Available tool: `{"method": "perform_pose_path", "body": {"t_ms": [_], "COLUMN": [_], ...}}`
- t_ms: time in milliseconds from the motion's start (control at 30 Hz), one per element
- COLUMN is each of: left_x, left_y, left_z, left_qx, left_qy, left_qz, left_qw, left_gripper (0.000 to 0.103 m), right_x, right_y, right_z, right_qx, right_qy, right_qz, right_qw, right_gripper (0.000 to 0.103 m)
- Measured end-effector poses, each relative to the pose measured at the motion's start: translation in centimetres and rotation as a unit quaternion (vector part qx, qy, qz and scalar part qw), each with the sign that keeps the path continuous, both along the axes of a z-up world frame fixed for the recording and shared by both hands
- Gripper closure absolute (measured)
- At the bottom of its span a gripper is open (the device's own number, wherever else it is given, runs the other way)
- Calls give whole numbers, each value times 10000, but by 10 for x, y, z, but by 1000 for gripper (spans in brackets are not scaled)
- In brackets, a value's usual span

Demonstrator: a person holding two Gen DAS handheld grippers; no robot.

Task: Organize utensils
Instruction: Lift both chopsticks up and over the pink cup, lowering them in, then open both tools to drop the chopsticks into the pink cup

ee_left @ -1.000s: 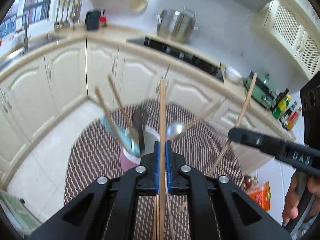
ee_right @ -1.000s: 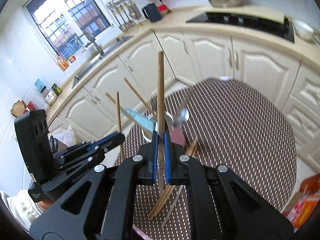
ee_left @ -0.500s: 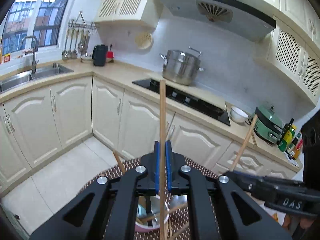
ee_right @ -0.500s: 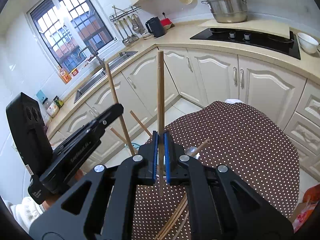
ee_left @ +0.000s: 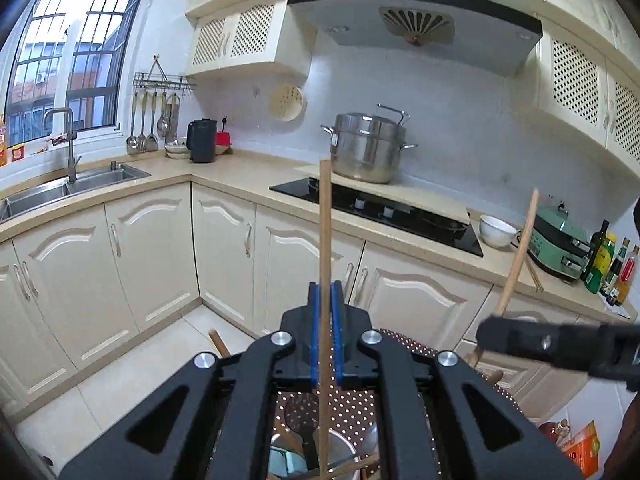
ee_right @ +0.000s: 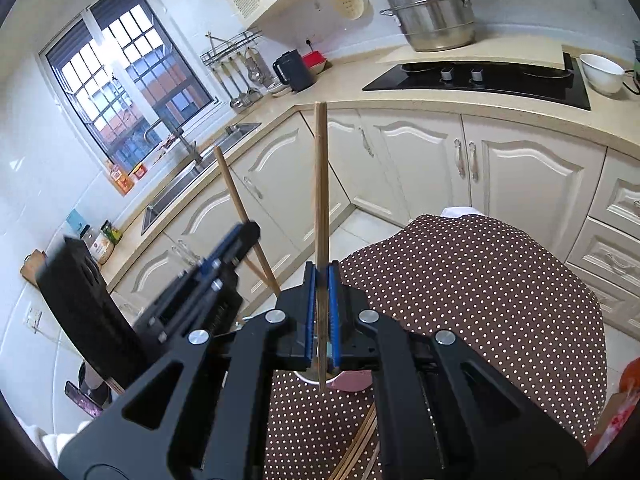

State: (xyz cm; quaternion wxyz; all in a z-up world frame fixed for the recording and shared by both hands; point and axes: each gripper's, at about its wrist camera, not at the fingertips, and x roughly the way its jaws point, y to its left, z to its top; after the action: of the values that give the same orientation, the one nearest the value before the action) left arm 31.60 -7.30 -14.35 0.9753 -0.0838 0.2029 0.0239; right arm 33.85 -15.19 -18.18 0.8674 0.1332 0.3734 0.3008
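My left gripper [ee_left: 325, 300] is shut on a wooden chopstick [ee_left: 325, 248] that stands upright; its lower end reaches down into the utensil cup [ee_left: 340, 454], which holds a dark spatula, a blue utensil and other chopsticks. My right gripper [ee_right: 320, 280] is shut on a second wooden chopstick [ee_right: 321, 184], also upright, with its lower tip over the rim of the pink cup [ee_right: 352, 382]. The right gripper [ee_left: 560, 346] shows at right in the left wrist view; the left gripper [ee_right: 200, 280] shows at left in the right wrist view. Loose chopsticks [ee_right: 356, 452] lie on the tablecloth.
A round table with a brown dotted cloth [ee_right: 480, 300] carries the cup. Cream kitchen cabinets [ee_left: 140, 248], a sink [ee_left: 60, 188], a black hob [ee_left: 380, 208] with a steel pot [ee_left: 368, 148] and a white bowl [ee_left: 496, 230] lie beyond.
Both grippers have tilted up from looking down at the table to looking across the kitchen, each still holding its chopstick. The cup has dropped to the bottom of both views.
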Motion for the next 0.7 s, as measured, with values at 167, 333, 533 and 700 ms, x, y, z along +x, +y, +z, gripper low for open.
{"method": "perform_pose_path", "body": {"t_ms": [167, 333, 533, 700], "left_x": [4, -1, -19, -33], "left_y": [-3, -3, 8, 13], "left_z": [-13, -29, -45, -55], "left_qx": [13, -67, -166, -245], "left_qy": [146, 332, 623, 882], "left_qz": [7, 79, 207, 255], "left_qw": [9999, 9994, 9977, 9955], "left_gripper": [97, 97, 97, 97], "right_x": [3, 5, 5, 4], "right_y": [-1, -1, -1, 2], "right_z": [2, 2, 5, 7], "right_qx": [18, -3, -8, -58], "right_qy": [-19, 4, -30, -123], "right_qz": [-37, -24, -13, 2], "right_qw": [10000, 10000, 10000, 9999], "right_gripper": [96, 96, 96, 96]}}
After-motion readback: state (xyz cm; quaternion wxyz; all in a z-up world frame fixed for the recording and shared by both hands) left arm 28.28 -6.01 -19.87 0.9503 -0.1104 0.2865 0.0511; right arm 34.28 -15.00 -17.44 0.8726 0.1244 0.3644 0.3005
